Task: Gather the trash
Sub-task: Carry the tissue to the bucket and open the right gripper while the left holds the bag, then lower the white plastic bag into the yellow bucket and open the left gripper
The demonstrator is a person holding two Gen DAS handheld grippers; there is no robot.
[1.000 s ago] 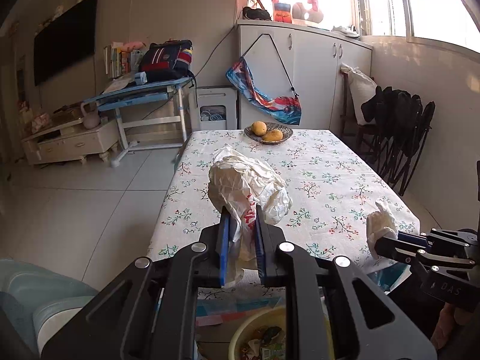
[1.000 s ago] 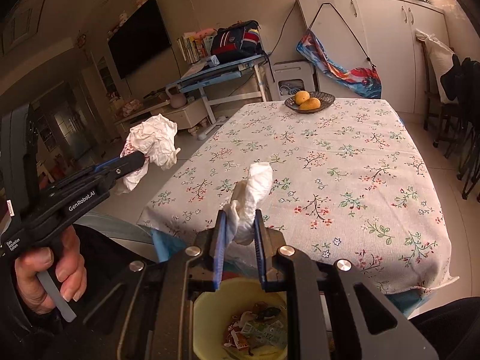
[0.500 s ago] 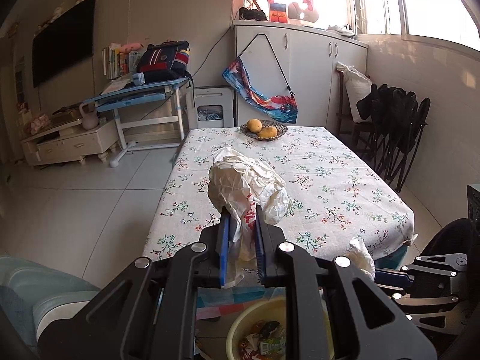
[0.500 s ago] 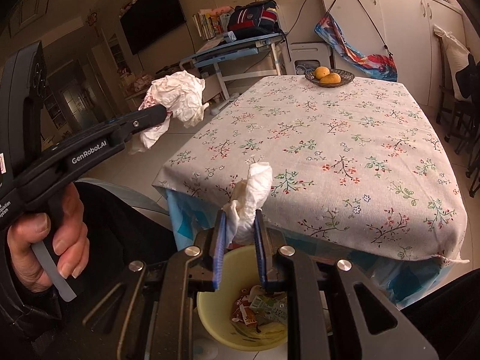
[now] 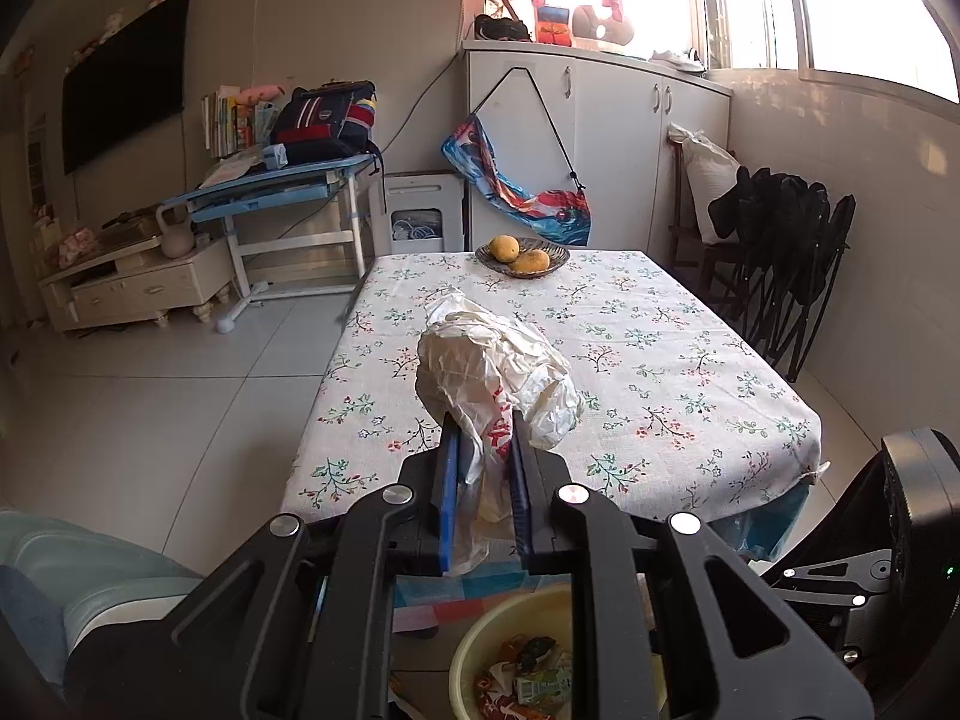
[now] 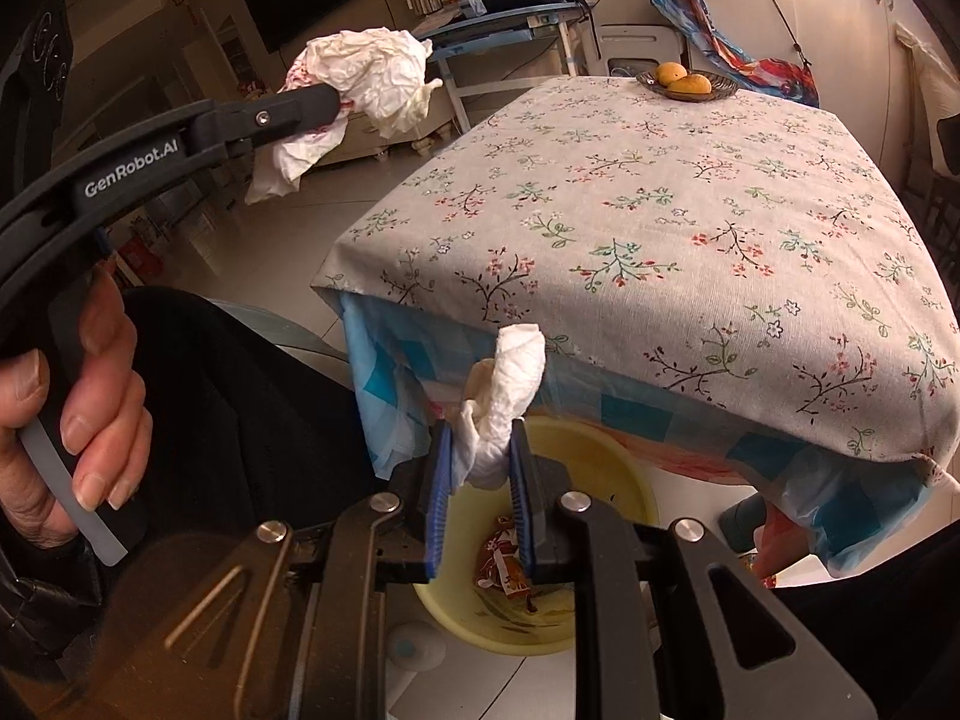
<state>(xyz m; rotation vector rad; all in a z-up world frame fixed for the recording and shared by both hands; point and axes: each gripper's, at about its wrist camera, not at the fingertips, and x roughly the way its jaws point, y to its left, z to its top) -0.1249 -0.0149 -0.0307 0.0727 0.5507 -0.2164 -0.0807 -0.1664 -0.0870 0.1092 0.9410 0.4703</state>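
Left wrist view: left gripper [image 5: 483,468] has its jaws clenched on a crumpled white plastic bag [image 5: 498,372] w/ red print, bulk of the bag bunched up past the fingertips, a tail hanging down between the blue pads [image 5: 449,498]. Bag is in the air, over the near edge of the worktop [image 5: 660,348], which has a floral cloth. Far end of the worktop: a dish w/ yellow fruit [image 5: 523,255]. Below the gripper, near the bottom edge, a yellow bin [image 5: 480,654] sits on the floor w/ wrappers inside. Part of the right gripper's black body shows at the right edge, fingertips not seen here.

Right wrist view: right gripper [image 6: 477,468] points down, jaws grasping a twisted white tissue [image 6: 510,384], which sticks up past the tips. It hangs above the yellow bin [image 6: 606,468], just beside the near edge of the worktop [image 6: 660,210]; bin sits on the floor partly under the overhanging cloth, wrappers at its bottom. At left, a hand [image 6: 90,414] squeezes the trigger of the left gripper [image 6: 324,105], which holds the plastic bag [image 6: 366,72] up high, left of the worktop, well apart from the bin. Fruit dish [image 6: 687,84] at the far end.
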